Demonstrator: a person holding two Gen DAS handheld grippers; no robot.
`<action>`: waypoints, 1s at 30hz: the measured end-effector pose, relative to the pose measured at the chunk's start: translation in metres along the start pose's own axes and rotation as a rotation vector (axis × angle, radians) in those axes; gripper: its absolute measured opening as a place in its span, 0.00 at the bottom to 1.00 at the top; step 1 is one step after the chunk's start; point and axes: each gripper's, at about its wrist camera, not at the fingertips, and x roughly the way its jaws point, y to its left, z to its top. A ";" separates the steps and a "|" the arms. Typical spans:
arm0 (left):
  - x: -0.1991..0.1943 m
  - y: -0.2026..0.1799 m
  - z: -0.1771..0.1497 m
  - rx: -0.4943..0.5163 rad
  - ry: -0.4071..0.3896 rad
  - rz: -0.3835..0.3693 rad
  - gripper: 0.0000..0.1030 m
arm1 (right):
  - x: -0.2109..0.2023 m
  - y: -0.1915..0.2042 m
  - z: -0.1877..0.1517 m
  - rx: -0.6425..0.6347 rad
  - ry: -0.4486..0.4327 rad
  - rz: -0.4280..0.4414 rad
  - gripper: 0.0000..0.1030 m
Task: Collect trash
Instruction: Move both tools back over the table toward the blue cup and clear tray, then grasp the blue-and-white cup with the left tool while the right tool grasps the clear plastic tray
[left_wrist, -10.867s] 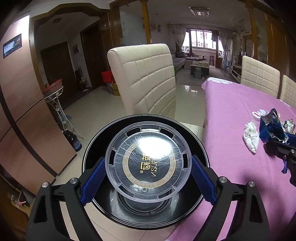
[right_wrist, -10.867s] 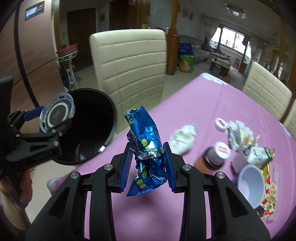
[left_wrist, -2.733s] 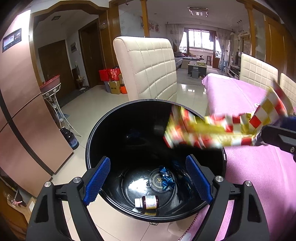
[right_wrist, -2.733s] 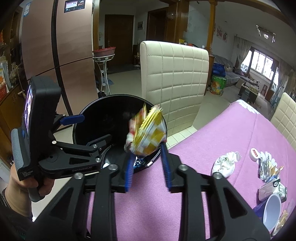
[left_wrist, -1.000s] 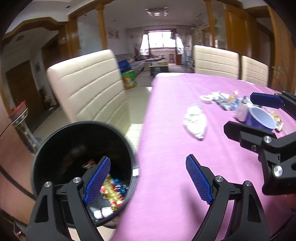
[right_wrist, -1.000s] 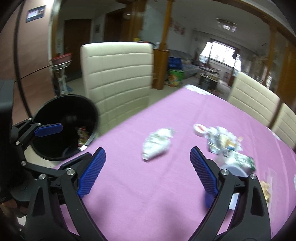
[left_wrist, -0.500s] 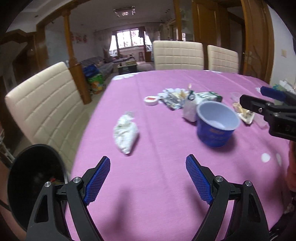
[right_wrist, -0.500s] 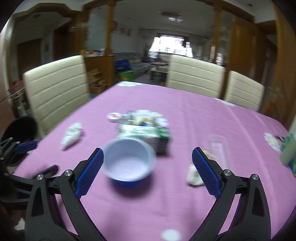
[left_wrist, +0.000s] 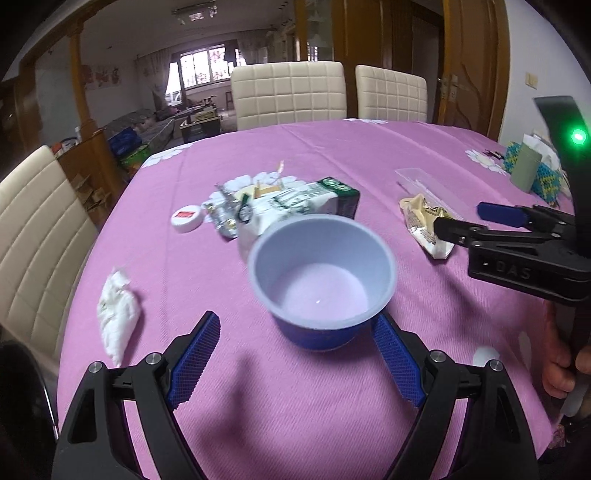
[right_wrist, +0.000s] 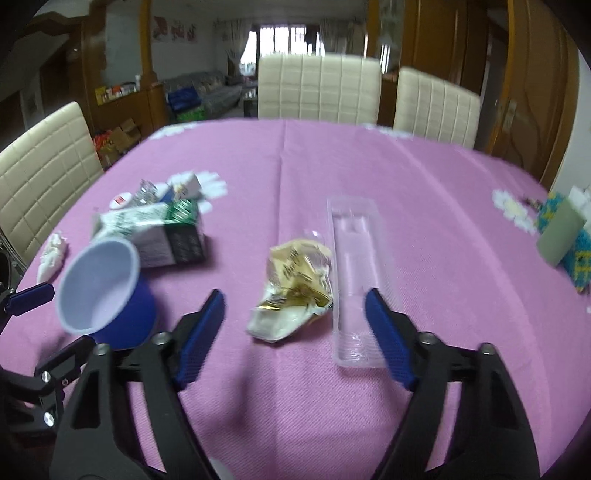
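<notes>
Now both grippers hover over the ribbed pink tablecloth (left_wrist: 332, 424) with nothing between their blue cross-hatched pads. The left gripper (left_wrist: 295, 356) stands wide open just short of a round blue plastic cup (left_wrist: 320, 284) with a pale, smooth inside. The right gripper (right_wrist: 294, 334) has just been narrowing its jaws — still apart — before a crumpled gold-and-white wrapper (right_wrist: 295, 291) touching a long clear plastic tray (right_wrist: 354, 280).
</notes>
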 end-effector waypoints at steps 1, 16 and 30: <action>0.004 -0.003 0.003 0.006 0.006 0.005 0.79 | 0.008 -0.003 0.002 0.006 0.031 0.011 0.63; 0.008 -0.003 0.007 0.006 -0.017 0.007 0.68 | 0.017 0.003 -0.005 0.007 0.067 0.091 0.15; -0.021 -0.001 0.003 0.026 -0.104 0.051 0.67 | -0.007 -0.003 0.006 0.022 0.009 0.082 0.42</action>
